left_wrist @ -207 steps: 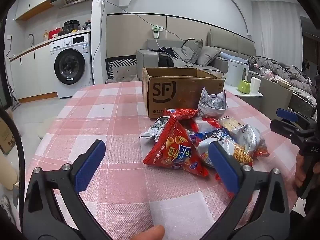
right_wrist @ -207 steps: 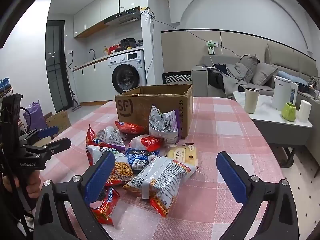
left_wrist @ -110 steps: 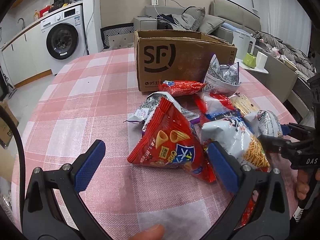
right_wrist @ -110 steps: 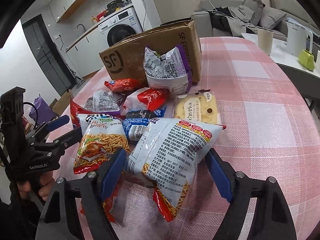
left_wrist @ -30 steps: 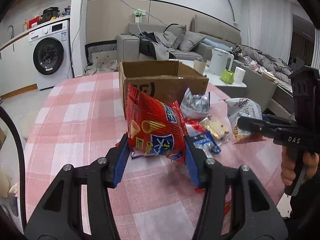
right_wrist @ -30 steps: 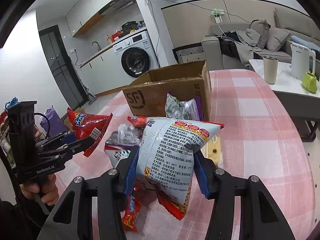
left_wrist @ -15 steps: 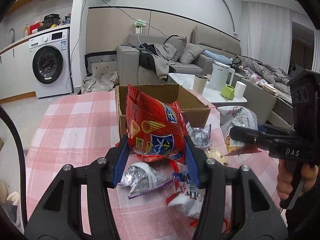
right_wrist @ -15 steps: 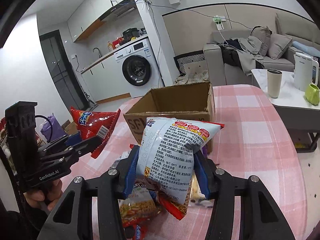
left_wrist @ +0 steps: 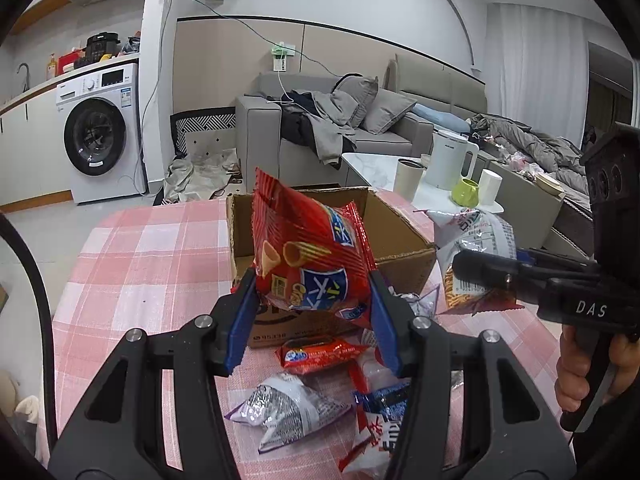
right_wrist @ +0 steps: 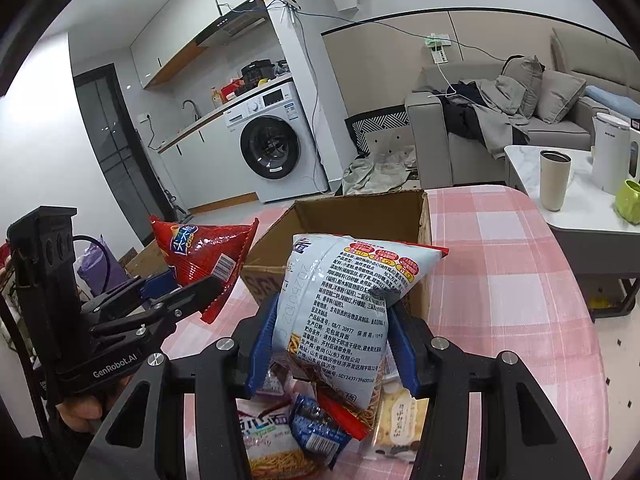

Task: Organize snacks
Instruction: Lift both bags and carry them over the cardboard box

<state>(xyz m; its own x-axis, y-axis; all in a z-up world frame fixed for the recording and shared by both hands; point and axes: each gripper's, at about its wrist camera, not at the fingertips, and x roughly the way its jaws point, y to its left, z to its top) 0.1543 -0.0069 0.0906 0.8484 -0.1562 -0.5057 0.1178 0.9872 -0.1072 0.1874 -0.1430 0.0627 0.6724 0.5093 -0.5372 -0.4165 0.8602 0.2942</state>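
Observation:
My left gripper (left_wrist: pixel 312 316) is shut on a red chip bag (left_wrist: pixel 308 256) and holds it in the air just in front of the open cardboard box (left_wrist: pixel 404 240). My right gripper (right_wrist: pixel 332 340) is shut on a white snack bag (right_wrist: pixel 344 308), held above the table in front of the same box (right_wrist: pixel 360 208). The red bag (right_wrist: pixel 200 248) in the left gripper (right_wrist: pixel 176 292) shows at the left of the right wrist view. The white bag (left_wrist: pixel 472 256) shows at the right of the left wrist view. Several loose snack packs (left_wrist: pixel 296 404) lie on the pink checked tablecloth (left_wrist: pixel 152 256) below.
A side table (right_wrist: pixel 532 168) with a cup, a kettle and a green mug stands right of the table. A sofa (left_wrist: pixel 320 128) and a washing machine (left_wrist: pixel 100 132) stand behind. The tablecloth (right_wrist: pixel 516 280) runs on to the right of the box.
Both grippers have risen and moved toward the box with their bags. The box's inside now shows more from above.

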